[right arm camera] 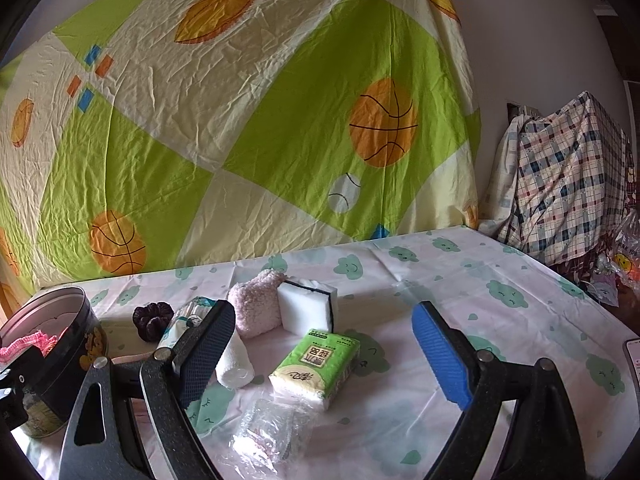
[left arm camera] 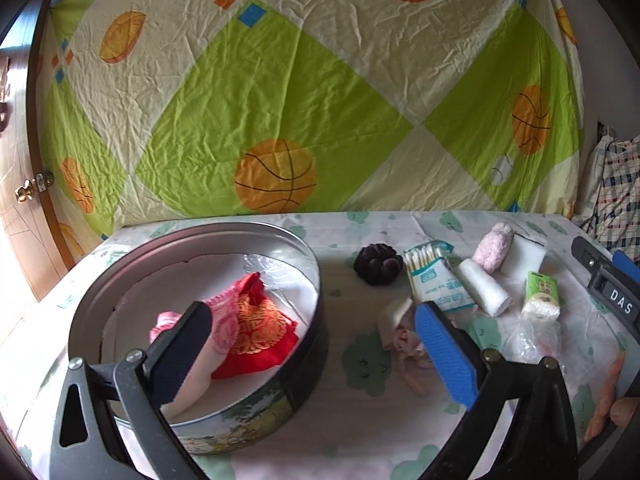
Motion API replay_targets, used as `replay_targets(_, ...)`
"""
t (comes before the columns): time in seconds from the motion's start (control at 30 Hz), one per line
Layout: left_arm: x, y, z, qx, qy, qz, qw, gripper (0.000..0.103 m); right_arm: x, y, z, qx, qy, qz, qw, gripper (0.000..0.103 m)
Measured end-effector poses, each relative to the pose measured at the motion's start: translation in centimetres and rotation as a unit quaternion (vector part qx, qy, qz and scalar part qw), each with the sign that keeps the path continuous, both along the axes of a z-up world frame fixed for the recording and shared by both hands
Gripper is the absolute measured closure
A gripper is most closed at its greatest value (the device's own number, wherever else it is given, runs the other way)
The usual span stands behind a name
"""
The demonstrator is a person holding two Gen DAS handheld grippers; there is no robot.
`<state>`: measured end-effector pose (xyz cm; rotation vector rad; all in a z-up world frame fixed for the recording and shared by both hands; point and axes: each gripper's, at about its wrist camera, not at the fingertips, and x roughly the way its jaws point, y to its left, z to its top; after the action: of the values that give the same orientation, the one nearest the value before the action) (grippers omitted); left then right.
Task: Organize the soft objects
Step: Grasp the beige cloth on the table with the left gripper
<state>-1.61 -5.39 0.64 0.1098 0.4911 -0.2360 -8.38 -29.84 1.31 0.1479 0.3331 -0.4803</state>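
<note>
Both my left claw (left arm camera: 312, 320) and right claw (right arm camera: 324, 332) stand wide open, empty; round tin (left arm camera: 192, 240) holds red pouch (left arm camera: 260, 332), tissue pack (right arm camera: 316, 368) lies between right fingers.

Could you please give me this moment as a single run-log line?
left gripper: open, empty, at round tin | right gripper: open, empty, over tissue pack | tin: red pouch inside

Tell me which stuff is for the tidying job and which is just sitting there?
For the job: round tin, red pouch inside it, fluffy pink roll, white sponge, tissue pack, dark scrunchie.
Just there: basketball sheet, checked cloth, door handle.
</note>
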Motion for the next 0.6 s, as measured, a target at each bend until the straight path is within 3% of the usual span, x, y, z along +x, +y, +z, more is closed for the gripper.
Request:
replay_targets(0.33,1.1,-6.6,-2.3,0.042,0.051,-0.065,0.9957,0.000,-0.6,-3.6,-0.6,0.052,0.013,-0.015,0.998,0.011)
replay_targets(0.6,4.0,-9.9,-4.4,0.073,0.121,-0.067,0.9877,0.000,-0.7,-4.0,-0.4,0.051,0.011,-0.016,0.999,0.011)
